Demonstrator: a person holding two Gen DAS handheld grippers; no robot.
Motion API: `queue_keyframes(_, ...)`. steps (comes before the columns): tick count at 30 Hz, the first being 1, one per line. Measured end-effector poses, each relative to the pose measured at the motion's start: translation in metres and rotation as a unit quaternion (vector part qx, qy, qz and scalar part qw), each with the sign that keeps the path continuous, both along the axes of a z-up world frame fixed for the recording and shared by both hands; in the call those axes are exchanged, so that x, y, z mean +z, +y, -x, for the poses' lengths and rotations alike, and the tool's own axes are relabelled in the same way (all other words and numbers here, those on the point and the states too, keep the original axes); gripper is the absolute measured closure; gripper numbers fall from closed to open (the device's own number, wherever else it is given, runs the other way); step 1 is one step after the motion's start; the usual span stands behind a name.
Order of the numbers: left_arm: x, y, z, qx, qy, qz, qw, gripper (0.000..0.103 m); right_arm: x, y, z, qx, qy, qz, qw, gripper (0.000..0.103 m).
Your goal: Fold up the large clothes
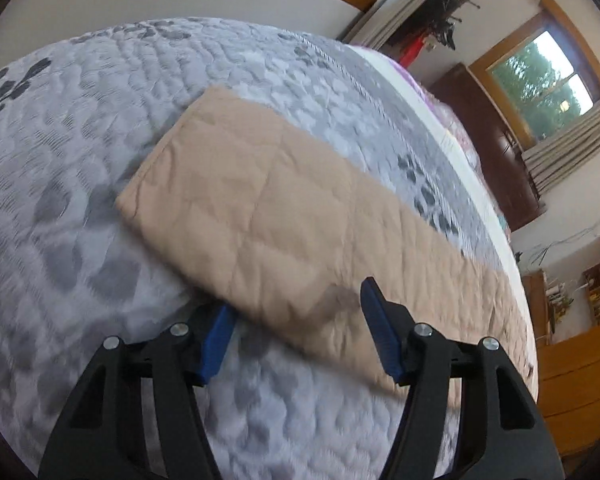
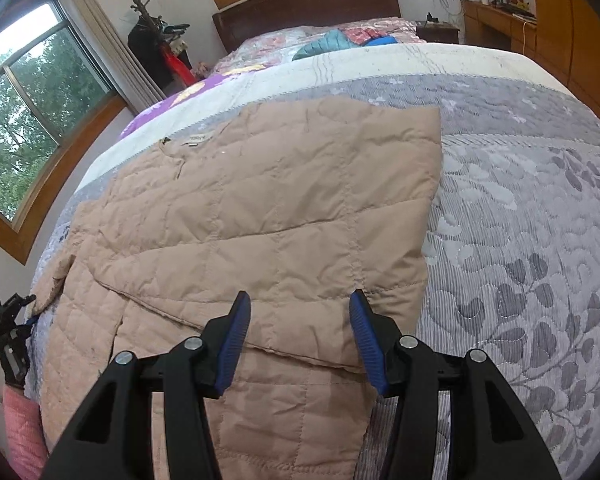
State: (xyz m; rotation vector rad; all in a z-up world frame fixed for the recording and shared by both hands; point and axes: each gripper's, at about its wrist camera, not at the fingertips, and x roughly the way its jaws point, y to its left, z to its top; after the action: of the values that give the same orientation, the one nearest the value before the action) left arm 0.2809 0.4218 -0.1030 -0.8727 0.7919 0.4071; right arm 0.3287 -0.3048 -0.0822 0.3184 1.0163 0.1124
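Right claw (image 2: 300, 332): blue pads apart, nothing gripped, hovering just above the near edge of a tan quilted jacket (image 2: 260, 208). Left claw (image 1: 296, 320): also open and empty, angled down over a long folded strip of the same jacket (image 1: 260, 200); view is motion-blurred. Jacket lies spread on the bed w/ one side folded inward, neck label facing the headboard (image 2: 308, 4), likely so both claws can take the hem for the next fold. Bed has a grey leaf-pattern quilt (image 2: 520, 220). Room: windows w/ curtains (image 2: 32, 112), coat stand (image 2: 148, 32), wooden dresser (image 2: 500, 28) by the far wall.
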Motion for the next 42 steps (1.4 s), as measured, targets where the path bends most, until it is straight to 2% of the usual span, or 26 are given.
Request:
queue_keyframes(2,-0.001,0.003,-0.003,0.011,-0.012,0.006,0.9999,0.042,-0.002,0.000,0.000,0.001,0.001,0.000,1.000,0.051)
queue_keyframes(4,-0.003,0.008,-0.008,0.017,-0.009,-0.005,0.9998,0.050,-0.005,0.000,-0.002,0.000,0.004,0.001,1.000,0.051)
queue_keyframes(6,-0.005,0.007,-0.010,0.023,0.006,-0.032,0.9992,0.064,-0.009,0.001,-0.003,0.001,0.007,0.004,1.000,0.051)
queue_keyframes(9,-0.008,0.010,-0.006,0.029,0.006,-0.044,0.9986,0.078,-0.014,0.003,-0.005,0.001,0.012,0.007,1.000,0.051)
queue_keyframes(15,-0.009,0.017,0.008,0.041,-0.003,-0.027,0.9988,0.095,-0.019,0.000,-0.006,0.000,0.014,-0.005,1.000,0.051)
queue_keyframes(17,-0.006,0.017,0.011,0.047,-0.007,-0.020,0.9987,0.098,-0.019,-0.001,-0.005,0.001,0.012,-0.008,1.000,0.051)
queue_keyframes(19,0.003,0.011,0.013,0.053,-0.011,-0.030,0.9981,0.099,-0.016,-0.001,-0.004,0.003,0.008,-0.006,1.000,0.051)
queue_keyframes(21,0.016,0.002,0.012,0.050,-0.026,-0.047,0.9973,0.100,-0.010,0.001,-0.001,0.007,0.002,0.007,1.000,0.051)
queue_keyframes(25,0.061,-0.037,0.012,0.010,-0.072,-0.101,0.9922,0.100,-0.001,0.004,0.003,0.008,0.005,0.022,1.000,0.051)
queue_keyframes(28,0.101,-0.090,0.006,-0.053,-0.116,-0.138,0.9822,0.100,0.001,0.002,0.005,0.003,0.011,0.013,1.000,0.051)
queue_keyframes(30,0.118,-0.121,-0.001,-0.087,-0.130,-0.160,0.9747,0.100,0.003,0.000,0.006,0.002,0.013,0.005,1.000,0.051)
queue_keyframes(33,0.139,-0.194,-0.016,-0.163,-0.144,-0.199,0.9555,0.100,0.006,-0.004,0.007,-0.002,0.012,0.001,1.000,0.051)
queue_keyframes(39,0.132,-0.313,-0.049,-0.287,-0.139,-0.215,0.9232,0.100,0.007,-0.008,0.008,-0.006,0.011,-0.002,1.000,0.051)
queue_keyframes(42,0.118,-0.358,-0.063,-0.326,-0.129,-0.213,0.9118,0.100,0.007,-0.007,0.008,-0.004,0.011,0.000,1.000,0.051)
